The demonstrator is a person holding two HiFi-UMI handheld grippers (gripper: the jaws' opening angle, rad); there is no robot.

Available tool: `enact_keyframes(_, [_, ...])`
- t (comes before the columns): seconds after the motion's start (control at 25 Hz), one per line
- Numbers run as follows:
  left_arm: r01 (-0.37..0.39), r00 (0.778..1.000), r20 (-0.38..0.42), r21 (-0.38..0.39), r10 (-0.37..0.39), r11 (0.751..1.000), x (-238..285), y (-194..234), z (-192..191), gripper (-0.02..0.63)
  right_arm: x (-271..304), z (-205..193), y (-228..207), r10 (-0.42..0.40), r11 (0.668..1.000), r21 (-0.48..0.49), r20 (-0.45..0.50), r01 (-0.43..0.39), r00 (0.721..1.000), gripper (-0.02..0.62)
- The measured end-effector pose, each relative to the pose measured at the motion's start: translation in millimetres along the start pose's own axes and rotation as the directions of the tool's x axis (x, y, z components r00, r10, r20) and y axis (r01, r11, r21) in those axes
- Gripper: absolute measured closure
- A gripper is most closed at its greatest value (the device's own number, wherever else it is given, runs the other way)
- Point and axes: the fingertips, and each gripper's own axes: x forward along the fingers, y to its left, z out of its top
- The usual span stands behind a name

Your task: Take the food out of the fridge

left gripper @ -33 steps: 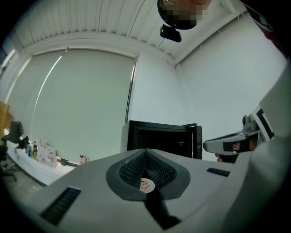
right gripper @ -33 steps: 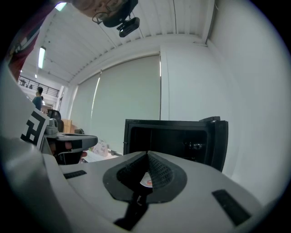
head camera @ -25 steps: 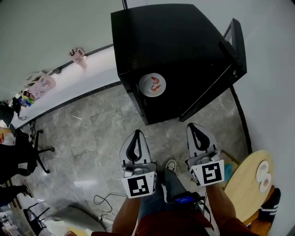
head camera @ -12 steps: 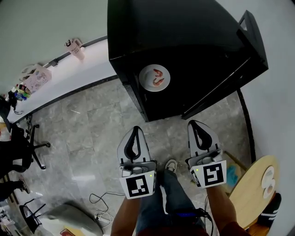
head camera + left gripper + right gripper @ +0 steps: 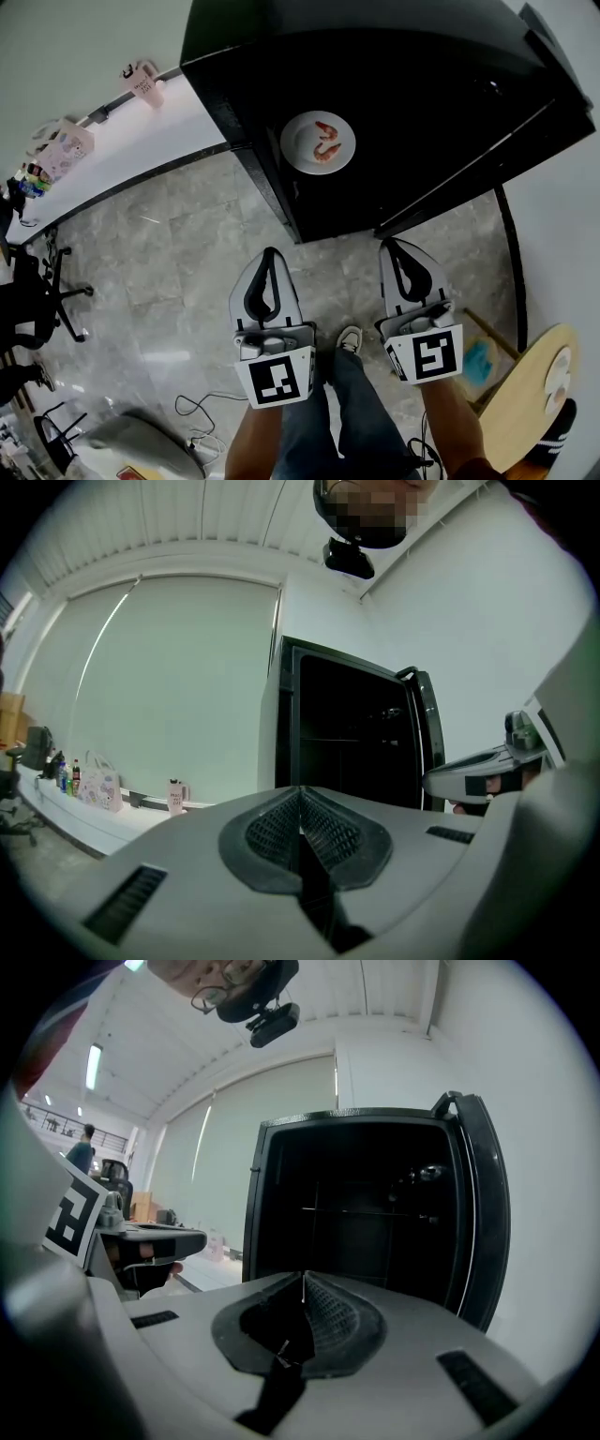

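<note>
Fridge (image 5: 394, 75), black, stands open, its door (image 5: 486, 1213) swung out to the right. The person stands in front with both grippers held low and well short of it. Left gripper (image 5: 269, 255): jaws pressed together, nothing between them. Right gripper (image 5: 394, 247): the same, tips meeting, empty. Risks, as judged: the door sits on the right gripper's side, so a wide reach there could knock it or be crowded by it. The opening's edge is dark against a dark interior and looks easy to clip on the way in. The plate (image 5: 298, 150) is flat and smooth-rimmed, so a pinch on one edge may let it tilt or slide. The jaws must part before reaching it, otherwise they would only shove it deeper. The shrimp (image 5: 327, 153) lie loose, and any tilt could roll them off onto the floor. Contents: the fridge shows only the white plate, lying at its open front toward the left side, apparently on a shelf. Both gripper views show an interior too dark to reveal anything more. The plate holds two pinkish shrimp near its centre.
</note>
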Motion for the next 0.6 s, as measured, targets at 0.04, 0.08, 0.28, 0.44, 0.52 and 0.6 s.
enact_keyframes(0.04, [-0.002, 1.000, 0.001, -0.006, 0.002, 1.000, 1.9, 0.9, -6.0, 0.592, 4.2, -6.2, 1.1, 0.000, 1.000, 0.002, 0.000, 0.000, 1.000, 0.572])
enact_keyframes(0.08, [-0.001, 1.000, 0.001, -0.007, 0.001, 1.000, 3.5, 1.3, -12.0, 0.592, 8.3, -11.7, 2.6, 0.002, 1.000, 0.002, 0.001, -0.002, 1.000, 0.572])
enact_keyframes(0.28, [0.011, 1.000, -0.011, -0.007, -0.011, 1.000, 9.9, 1.7, -41.5, 0.594, 29.1, -34.4, 10.6, 0.009, 1.000, -0.019, 0.006, -0.009, 1.000, 0.572])
enact_keyframes(0.44, [0.019, 1.000, -0.019, 0.011, -0.019, 1.000, 14.5, 6.6, -65.1, 0.592, 40.7, -54.0, 15.0, 0.004, 1.000, -0.014, 0.007, -0.004, 1.000, 0.574])
enact_keyframes(0.52, [0.013, 1.000, -0.024, 0.009, -0.012, 1.000, 16.8, 10.6, -75.0, 0.594, 44.3, -64.9, 17.7, 0.007, 1.000, -0.014, -0.003, -0.007, 1.000, 0.572])
enact_keyframes(0.6, [0.007, 1.000, -0.028, 0.009, -0.007, 1.000, 17.5, 13.8, -81.4, 0.594, 45.7, -75.1, 19.8, 0.008, 1.000, -0.011, -0.020, -0.008, 1.000, 0.572])
